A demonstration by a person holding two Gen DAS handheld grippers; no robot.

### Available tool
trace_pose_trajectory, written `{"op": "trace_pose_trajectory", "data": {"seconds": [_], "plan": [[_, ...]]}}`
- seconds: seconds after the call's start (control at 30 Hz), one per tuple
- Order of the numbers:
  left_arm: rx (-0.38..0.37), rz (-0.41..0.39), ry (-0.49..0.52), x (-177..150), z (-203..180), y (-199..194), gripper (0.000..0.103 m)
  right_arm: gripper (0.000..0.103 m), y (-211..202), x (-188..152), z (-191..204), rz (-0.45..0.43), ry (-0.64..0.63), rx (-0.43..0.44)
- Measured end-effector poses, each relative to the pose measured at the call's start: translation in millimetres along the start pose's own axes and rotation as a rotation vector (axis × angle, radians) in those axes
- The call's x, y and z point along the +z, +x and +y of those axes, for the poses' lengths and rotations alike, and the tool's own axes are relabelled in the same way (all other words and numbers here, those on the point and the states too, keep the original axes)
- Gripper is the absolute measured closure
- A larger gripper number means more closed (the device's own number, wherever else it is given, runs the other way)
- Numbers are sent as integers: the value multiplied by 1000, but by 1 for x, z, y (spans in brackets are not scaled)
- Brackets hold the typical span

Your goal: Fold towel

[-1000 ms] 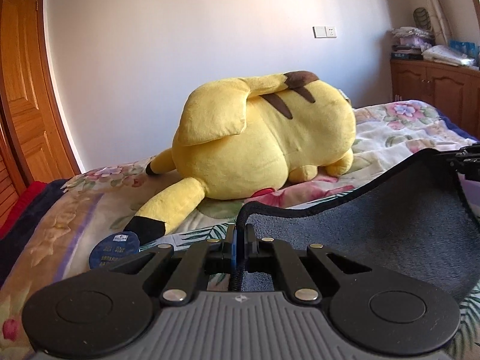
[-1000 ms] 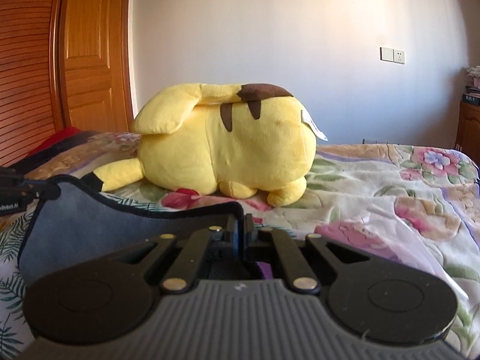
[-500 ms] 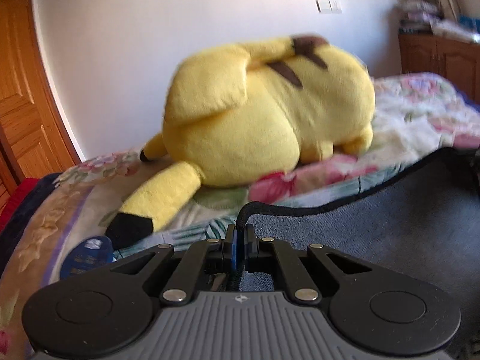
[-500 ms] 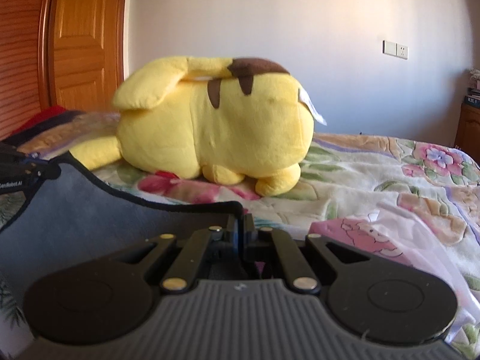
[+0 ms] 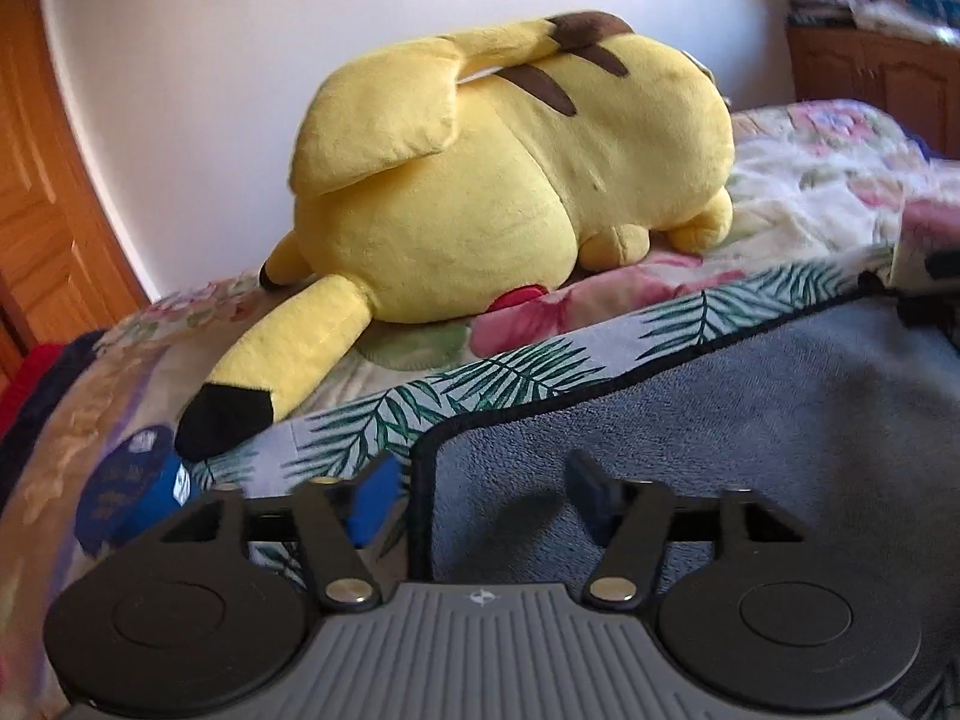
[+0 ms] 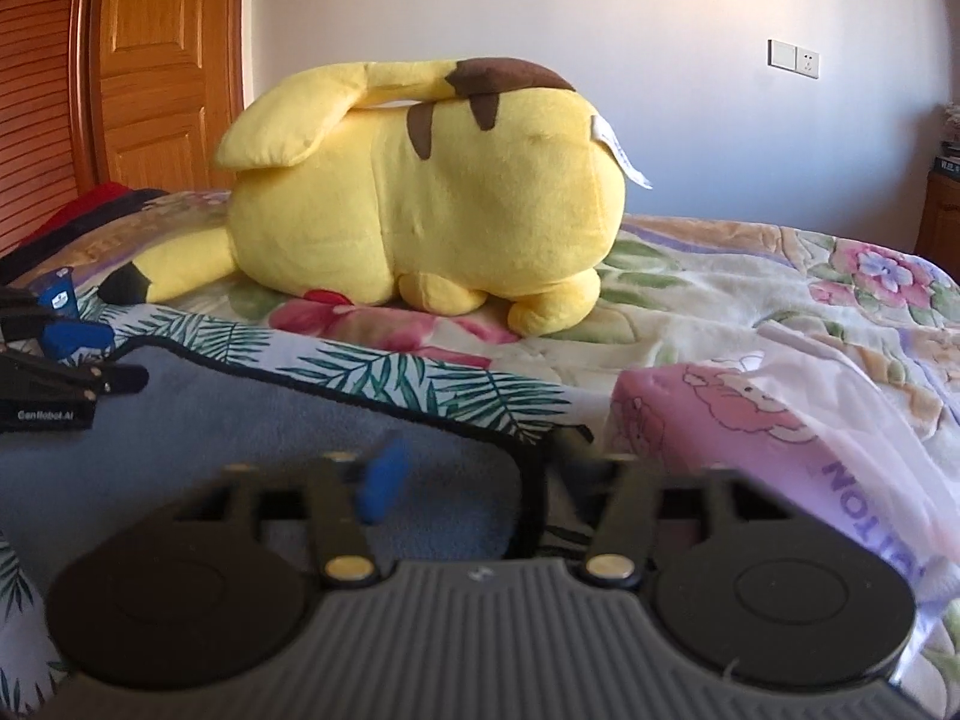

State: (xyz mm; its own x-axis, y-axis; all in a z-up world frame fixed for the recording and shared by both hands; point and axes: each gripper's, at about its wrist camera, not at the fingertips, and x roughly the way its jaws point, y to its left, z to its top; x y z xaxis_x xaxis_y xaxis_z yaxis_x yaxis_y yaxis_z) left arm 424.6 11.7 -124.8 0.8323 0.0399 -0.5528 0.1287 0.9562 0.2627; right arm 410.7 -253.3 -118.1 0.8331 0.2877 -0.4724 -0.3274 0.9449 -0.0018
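Left wrist view first: the left gripper [image 5: 477,495] sits at the bottom of the frame with its jaws spread apart, one blue-padded fingertip [image 5: 373,495] over the leaf-print sheet and the other over the towel, gripping nothing. Between them runs the black-trimmed corner of the grey-blue towel [image 5: 750,432], which lies flat on the bed [image 5: 828,180] and fills the lower right of the view. At its far right edge the tip of the right gripper [image 5: 936,288] shows dimly. Just left of the fingers lies a dark blue round tin [image 5: 129,495], touched by the black ear tip of a big yellow plush toy [image 5: 510,180] that lies on the floral bedding beyond the towel. Behind it stand a white wall, a wooden door at left and a wooden cabinet [image 5: 882,78] at right.

Right wrist view: the right gripper's jaws are likewise apart and empty, straddling the towel's other near corner, with one blue pad over the cloth. A pink printed plastic bag [image 6: 780,414] lies just right of the towel. The left gripper shows at the left edge, open above the towel, and the plush toy lies farther back on the bed, before the wall and door
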Motion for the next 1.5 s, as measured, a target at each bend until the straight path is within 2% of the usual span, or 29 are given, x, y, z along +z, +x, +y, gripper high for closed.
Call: {"op": "trace_pose_trajectory", "data": {"seconds": [0.13, 0.53, 0.6, 0.67, 0.73, 0.9, 0.97, 1.23, 1.5], "plan": [[-15, -1, -53, -3, 0, -13, 21, 42, -8, -3, 2, 26, 5, 10], [-46, -8, -57, 2, -1, -74, 16, 40, -58, 7, 13, 51, 35, 13], [-55, -5, -57, 2, -1, -86, 16, 36, -69, 9, 17, 52, 31, 16], [-60, 1, -55, 3, 0, -99, 16, 23, -80, 11, 20, 48, 35, 13], [-63, 2, -52, 3, 0, -112, 16, 17, -91, 13, 23, 45, 43, 14], [-75, -5, -73, 4, 2, -147, 9, 11, -119, 17, 31, 39, 52, 6], [-91, 8, -93, 4, 3, -160, 9, 0, -135, 19, 32, 25, 68, 9], [-86, -29, -100, 10, 7, -213, 2, 0, -185, 34, 29, -21, 112, -11], [-88, -84, -101, 27, 9, -271, 0, 0, -225, 50, 29, -66, 104, -42]]}}
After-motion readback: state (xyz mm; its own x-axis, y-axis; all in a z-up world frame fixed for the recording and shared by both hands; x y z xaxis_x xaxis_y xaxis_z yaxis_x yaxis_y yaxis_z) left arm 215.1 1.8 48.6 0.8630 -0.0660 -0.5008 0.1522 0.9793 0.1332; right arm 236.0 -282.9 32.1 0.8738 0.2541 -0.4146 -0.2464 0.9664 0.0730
